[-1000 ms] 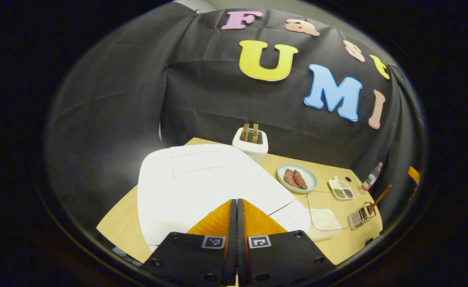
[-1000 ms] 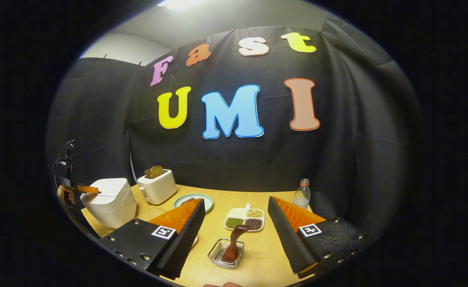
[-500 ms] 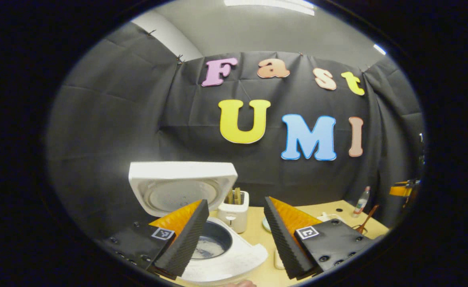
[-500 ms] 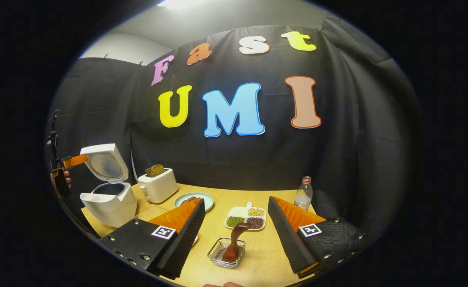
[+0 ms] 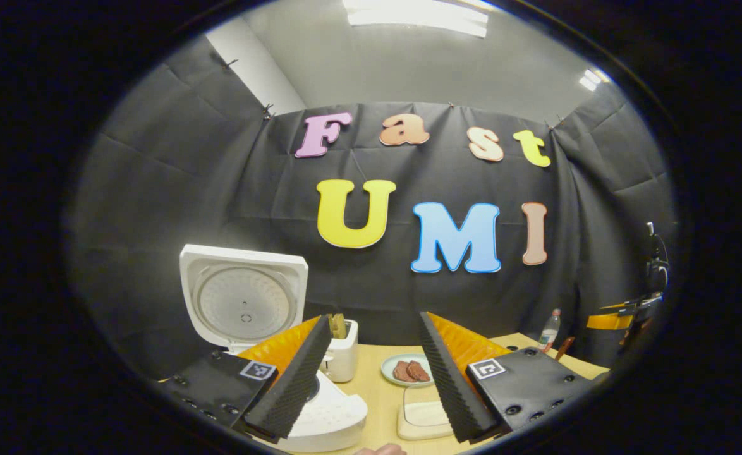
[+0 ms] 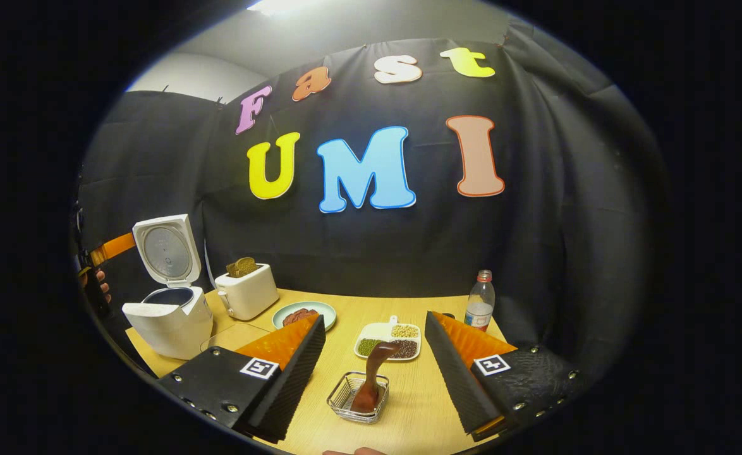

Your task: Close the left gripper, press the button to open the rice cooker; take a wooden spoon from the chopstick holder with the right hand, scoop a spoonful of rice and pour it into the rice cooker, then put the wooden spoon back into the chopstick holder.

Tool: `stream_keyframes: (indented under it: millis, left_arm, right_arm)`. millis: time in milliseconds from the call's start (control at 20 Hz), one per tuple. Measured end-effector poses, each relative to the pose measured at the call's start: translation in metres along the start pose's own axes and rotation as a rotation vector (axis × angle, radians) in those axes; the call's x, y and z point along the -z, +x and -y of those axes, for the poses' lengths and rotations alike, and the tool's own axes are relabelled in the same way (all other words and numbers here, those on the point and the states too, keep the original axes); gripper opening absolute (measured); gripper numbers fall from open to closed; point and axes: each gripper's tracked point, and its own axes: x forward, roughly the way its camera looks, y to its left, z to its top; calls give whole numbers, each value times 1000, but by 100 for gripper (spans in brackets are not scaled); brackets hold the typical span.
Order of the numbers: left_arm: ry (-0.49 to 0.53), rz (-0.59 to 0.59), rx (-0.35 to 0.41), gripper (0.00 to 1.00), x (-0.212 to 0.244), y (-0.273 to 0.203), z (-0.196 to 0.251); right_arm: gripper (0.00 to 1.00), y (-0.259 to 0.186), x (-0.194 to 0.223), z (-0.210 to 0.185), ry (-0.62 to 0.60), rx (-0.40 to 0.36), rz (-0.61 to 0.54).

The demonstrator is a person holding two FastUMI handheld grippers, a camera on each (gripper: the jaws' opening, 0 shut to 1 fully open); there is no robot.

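Note:
The white rice cooker (image 6: pixel 169 319) stands at the table's left end with its lid (image 5: pixel 243 296) swung upright and the dark pot exposed. My left gripper (image 5: pixel 371 373) is open, raised in front of and above the cooker; it also appears far left as the left gripper (image 6: pixel 109 249) in the right gripper view. A wooden spoon (image 6: pixel 374 376) stands in the wire chopstick holder (image 6: pixel 357 397). My right gripper (image 6: pixel 374 370) is open, its fingers either side of the spoon and holder, not touching them. A glass rice dish (image 5: pixel 425 417) lies beside the cooker.
On the wooden table (image 6: pixel 421 404) are a white toaster (image 6: pixel 248 292) with bread, a pale green plate (image 6: pixel 304 314) with meat, a divided dish of beans (image 6: pixel 389 341) and a small bottle (image 6: pixel 480 303). Black cloth walls close the back and sides.
The left gripper went from shut on top of the cooker to open, and pulled back and up. The lid sprang open and now stands upright. The right gripper barely moved.

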Motion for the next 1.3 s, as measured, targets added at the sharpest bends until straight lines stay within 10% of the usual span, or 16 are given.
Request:
stream_keyframes:
  millis: [850,1000,1100,1300]
  left_arm:
    - [8,42,91,95,51,-18,65]
    - [53,69,112,96,54,-21,82]
    - [66,73,137,96,61,-24,95]
    - [39,56,152,96,77,-24,94]
  right_arm:
    - [92,80,78,12,82,119,-73]
    - [70,90,83,20,121,161,-83]
    - [39,96,86,20,146,160,-80]
    - [18,96,84,2,154,99,-76]
